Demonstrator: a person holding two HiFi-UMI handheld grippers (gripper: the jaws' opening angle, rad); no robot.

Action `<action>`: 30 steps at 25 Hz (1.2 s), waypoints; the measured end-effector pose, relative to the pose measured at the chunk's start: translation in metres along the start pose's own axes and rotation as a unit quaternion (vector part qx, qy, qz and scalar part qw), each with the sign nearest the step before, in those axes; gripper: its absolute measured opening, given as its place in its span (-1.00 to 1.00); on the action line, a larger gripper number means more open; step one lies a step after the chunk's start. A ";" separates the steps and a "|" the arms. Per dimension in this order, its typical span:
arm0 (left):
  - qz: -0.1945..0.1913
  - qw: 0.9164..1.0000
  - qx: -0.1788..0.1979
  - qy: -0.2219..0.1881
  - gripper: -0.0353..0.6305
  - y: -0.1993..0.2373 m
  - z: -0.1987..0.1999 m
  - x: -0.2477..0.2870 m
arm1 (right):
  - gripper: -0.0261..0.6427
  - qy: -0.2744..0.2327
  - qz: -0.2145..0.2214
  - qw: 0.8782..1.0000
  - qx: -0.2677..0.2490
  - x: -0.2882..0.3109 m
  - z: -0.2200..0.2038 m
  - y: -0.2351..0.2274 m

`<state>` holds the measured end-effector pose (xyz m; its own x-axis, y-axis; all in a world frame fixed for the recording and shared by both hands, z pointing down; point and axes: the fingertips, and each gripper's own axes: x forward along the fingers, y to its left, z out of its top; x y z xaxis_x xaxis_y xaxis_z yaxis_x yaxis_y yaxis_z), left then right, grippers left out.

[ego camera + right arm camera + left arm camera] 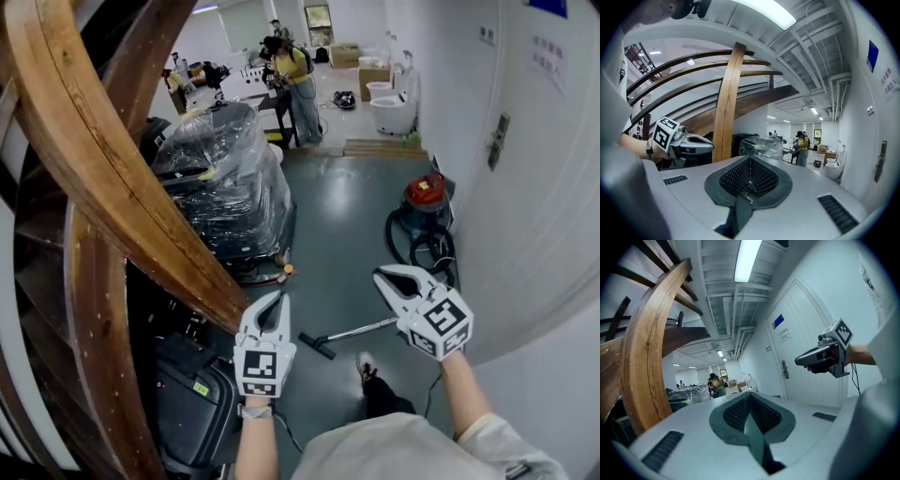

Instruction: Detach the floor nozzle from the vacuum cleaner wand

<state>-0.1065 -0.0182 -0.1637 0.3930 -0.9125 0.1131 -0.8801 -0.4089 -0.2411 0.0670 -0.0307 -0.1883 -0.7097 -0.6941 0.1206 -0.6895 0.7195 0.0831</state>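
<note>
- On the floor, below and between both grippers: floor nozzle [317, 346], still joined to the wand [362, 330].
- Left gripper [280, 300], right gripper [382, 276]: pressed together, empty.
- Probably light, rigid plastic; best gripped at the nozzle neck and the wand end.

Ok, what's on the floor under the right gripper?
The vacuum wand lies on the grey floor, with the black floor nozzle attached at its left end. The right gripper covers the wand's other end, so where it leads cannot be seen.

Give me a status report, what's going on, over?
Left gripper, right gripper shut, empty, held up. Floor nozzle on wand, lying on floor below. Nothing between.
</note>
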 end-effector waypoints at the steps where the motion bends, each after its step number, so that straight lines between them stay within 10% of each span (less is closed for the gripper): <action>1: 0.003 1.000 0.000 0.000 -0.90 0.004 0.001 0.007 | -0.83 0.000 0.000 1.000 -0.001 0.006 0.000 -0.006; 30: 0.002 0.999 -0.010 0.032 -0.90 0.044 -0.023 0.131 | -0.83 0.038 0.024 0.999 -0.001 0.114 -0.032 -0.101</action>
<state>-0.0996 -0.1554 -0.1369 0.3724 -0.9117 0.1733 -0.8873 -0.4045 -0.2216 0.0605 -0.1817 -0.1509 -0.7288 -0.6548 0.2002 -0.6545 0.7521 0.0774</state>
